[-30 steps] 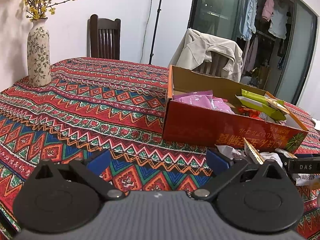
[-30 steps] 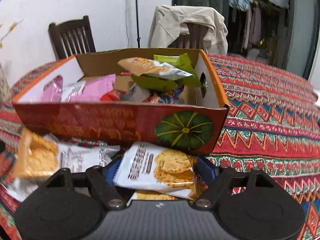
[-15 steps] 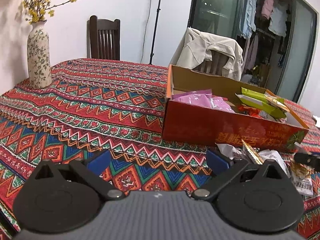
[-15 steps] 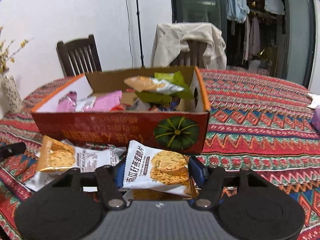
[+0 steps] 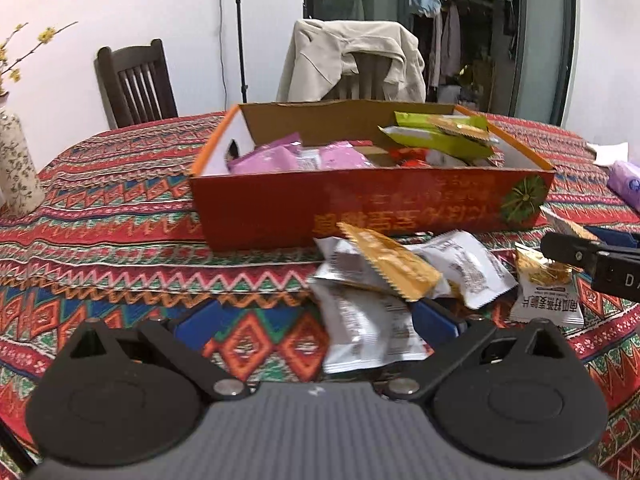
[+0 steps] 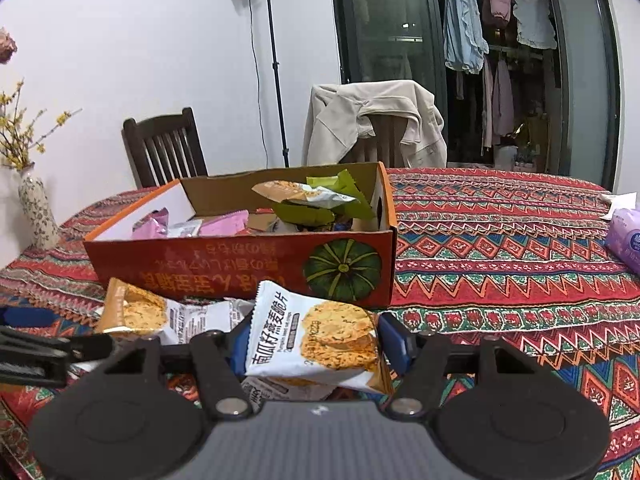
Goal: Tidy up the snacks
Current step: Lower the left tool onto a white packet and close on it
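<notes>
A red cardboard box (image 5: 360, 212) with a pumpkin picture holds pink and green snack packets. In front of it lies a loose pile of white and gold packets (image 5: 384, 272). My left gripper (image 5: 316, 320) is open just short of the pile, and a white packet (image 5: 368, 332) lies by its right finger. My right gripper (image 6: 318, 346) is shut on a white cracker packet (image 6: 328, 332), held slightly above the table in front of the box (image 6: 240, 268). The left gripper's fingers (image 6: 32, 354) show at the left edge of the right wrist view.
A patterned cloth (image 6: 500, 280) covers the table. A flowered vase (image 5: 16, 160) stands at far left and a purple tissue pack (image 6: 628, 240) at far right. Behind the table are a dark wooden chair (image 5: 136, 80) and a chair draped with a beige jacket (image 5: 352, 60).
My left gripper has swung right, from the bare cloth to face the box and the packet pile. My right gripper has closed on the cracker packet and drawn back from the box.
</notes>
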Demonstrator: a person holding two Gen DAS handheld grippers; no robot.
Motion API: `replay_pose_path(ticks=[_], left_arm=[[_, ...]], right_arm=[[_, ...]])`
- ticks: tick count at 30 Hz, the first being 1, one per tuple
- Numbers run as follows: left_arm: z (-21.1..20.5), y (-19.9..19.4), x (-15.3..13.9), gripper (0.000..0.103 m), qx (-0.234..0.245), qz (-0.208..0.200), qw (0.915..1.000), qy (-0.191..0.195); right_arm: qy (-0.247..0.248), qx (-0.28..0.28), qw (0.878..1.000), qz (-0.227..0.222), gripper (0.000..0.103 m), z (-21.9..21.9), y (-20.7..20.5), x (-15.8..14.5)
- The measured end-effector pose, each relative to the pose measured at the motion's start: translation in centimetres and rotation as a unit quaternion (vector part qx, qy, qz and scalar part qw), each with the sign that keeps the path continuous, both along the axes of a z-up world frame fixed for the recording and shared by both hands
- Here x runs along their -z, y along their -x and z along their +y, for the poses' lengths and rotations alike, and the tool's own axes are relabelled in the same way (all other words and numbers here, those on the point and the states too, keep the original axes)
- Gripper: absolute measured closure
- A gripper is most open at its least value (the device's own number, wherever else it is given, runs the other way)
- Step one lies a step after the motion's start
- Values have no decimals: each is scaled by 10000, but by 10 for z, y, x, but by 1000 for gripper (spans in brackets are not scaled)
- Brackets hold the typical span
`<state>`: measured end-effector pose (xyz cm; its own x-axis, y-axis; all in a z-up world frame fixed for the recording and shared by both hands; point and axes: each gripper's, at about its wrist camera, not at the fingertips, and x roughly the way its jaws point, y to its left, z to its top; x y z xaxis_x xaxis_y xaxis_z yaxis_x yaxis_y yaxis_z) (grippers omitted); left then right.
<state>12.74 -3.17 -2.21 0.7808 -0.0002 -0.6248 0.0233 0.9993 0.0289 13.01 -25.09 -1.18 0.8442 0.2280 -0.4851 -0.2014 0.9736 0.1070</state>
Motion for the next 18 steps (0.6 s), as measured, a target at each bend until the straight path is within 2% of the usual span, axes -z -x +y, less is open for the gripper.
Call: replay_pose_path(ticks=[5, 11, 15, 18], left_arm=[[-15, -10, 8, 0, -77, 107, 9997, -207], [-19, -18, 17, 1, -125, 237, 9993, -257], [-19, -19, 19, 11, -111, 281, 9994, -183], [-16, -19, 17, 29, -65, 285, 9996, -13]], right_arm=[[-105, -20, 9999, -53, 40, -3, 3, -1], [-103, -80, 9999, -113, 40, 0, 6, 0], [-107, -105, 9998, -137, 40, 0, 7, -1], [-64, -84, 9998, -166, 40, 1, 8, -1]])
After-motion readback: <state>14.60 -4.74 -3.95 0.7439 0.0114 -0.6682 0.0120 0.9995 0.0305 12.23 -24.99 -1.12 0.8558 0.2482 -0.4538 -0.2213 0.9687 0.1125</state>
